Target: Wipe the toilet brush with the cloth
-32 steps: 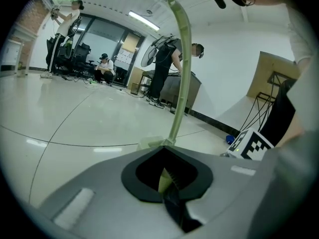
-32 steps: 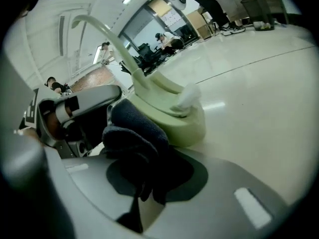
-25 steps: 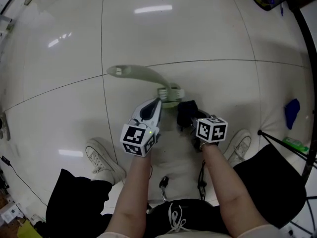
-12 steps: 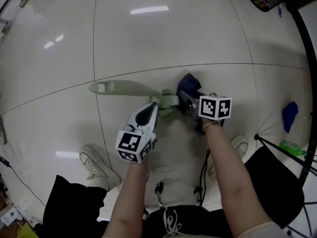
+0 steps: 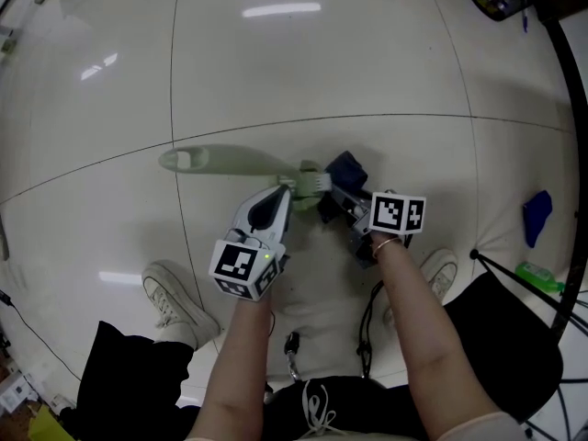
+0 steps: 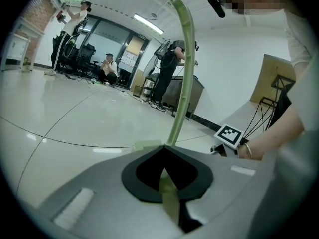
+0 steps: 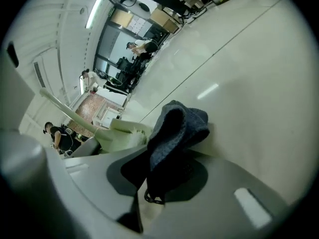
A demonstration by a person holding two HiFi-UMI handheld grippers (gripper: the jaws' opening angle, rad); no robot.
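Above floor (image 5: 303, 62), left gripper (image 5: 291, 189) clamping toilet brush (image 5: 234, 161), right gripper (image 5: 334, 194) pinching cloth (image 5: 348, 166), people (image 6: 107, 66) only in gripper views

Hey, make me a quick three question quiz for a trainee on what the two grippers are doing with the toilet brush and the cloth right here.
1. True or false: the left gripper is shut on the pale green toilet brush.
2. What does the right gripper hold? A. a sponge. B. the dark blue cloth. C. nothing.
3. Fill in: in the head view, the cloth sits on the ___ side of the brush head.
Key: 1 true; 2 B; 3 right.
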